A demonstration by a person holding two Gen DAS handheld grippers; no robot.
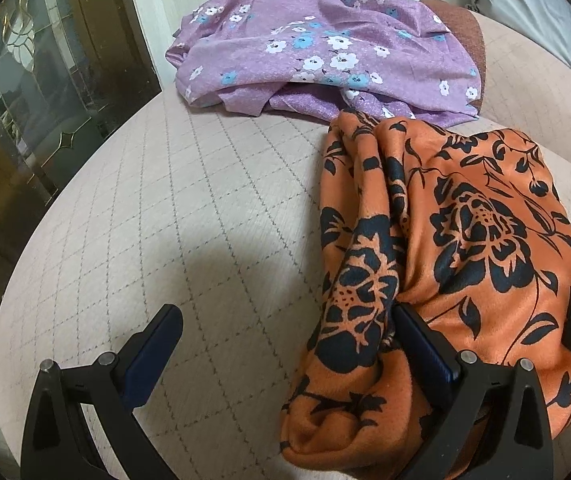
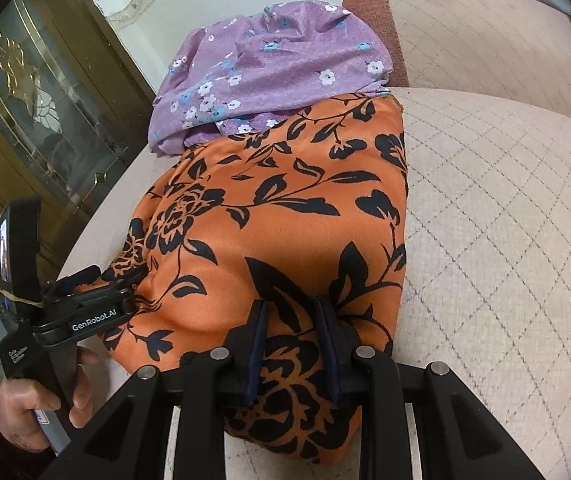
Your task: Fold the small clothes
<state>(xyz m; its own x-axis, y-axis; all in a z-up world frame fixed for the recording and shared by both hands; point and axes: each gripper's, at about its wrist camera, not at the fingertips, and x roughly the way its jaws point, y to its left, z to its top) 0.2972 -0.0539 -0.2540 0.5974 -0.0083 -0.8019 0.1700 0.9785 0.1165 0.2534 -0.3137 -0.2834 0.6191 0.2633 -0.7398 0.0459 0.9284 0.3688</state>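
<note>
An orange cloth with black flowers [image 1: 465, 240] lies bunched on the beige quilted sofa seat [image 1: 189, 208]; it also shows in the right wrist view [image 2: 269, 232]. My left gripper [image 1: 285, 344] is open, its right finger [image 1: 425, 344] pushed against the cloth's left fold, its left finger over bare seat. In the right wrist view the left gripper [image 2: 97, 280] sits at the cloth's left edge. My right gripper [image 2: 291, 344] has its jaws narrowed around a raised fold at the cloth's near edge.
A crumpled purple cloth with white and blue flowers [image 1: 325, 48] lies behind the orange one, also in the right wrist view [image 2: 269, 72]. A brown pad [image 2: 369, 0] lies under it. A dark glass-fronted cabinet [image 1: 45, 80] stands left of the sofa.
</note>
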